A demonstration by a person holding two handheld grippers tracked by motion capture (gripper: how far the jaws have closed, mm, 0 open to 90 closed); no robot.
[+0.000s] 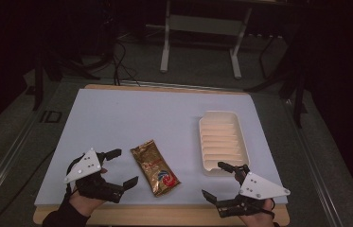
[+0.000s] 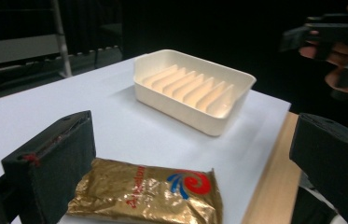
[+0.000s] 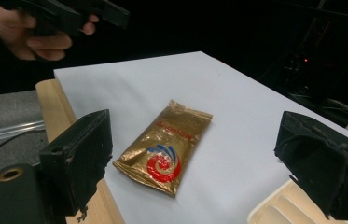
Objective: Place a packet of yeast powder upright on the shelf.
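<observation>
A gold foil packet (image 1: 155,168) with a red and blue swirl lies flat on the white table sheet (image 1: 136,118), near the front edge. Just left of the packet my left gripper (image 1: 122,166) stands open, jaws wide and pointing right. My right gripper (image 1: 216,180) is open at the front right, beside the near end of a cream ribbed tray (image 1: 223,141). The left gripper view has the packet (image 2: 148,196) low between the jaws and the tray (image 2: 192,88) beyond. From the right gripper view, the packet (image 3: 164,147) lies ahead between the jaws.
The wooden table edge (image 1: 164,215) runs along the front. A tray corner (image 3: 283,207) sits at the lower right of the right gripper view. Beyond the table stand a metal frame (image 1: 202,33), cables and a dark floor.
</observation>
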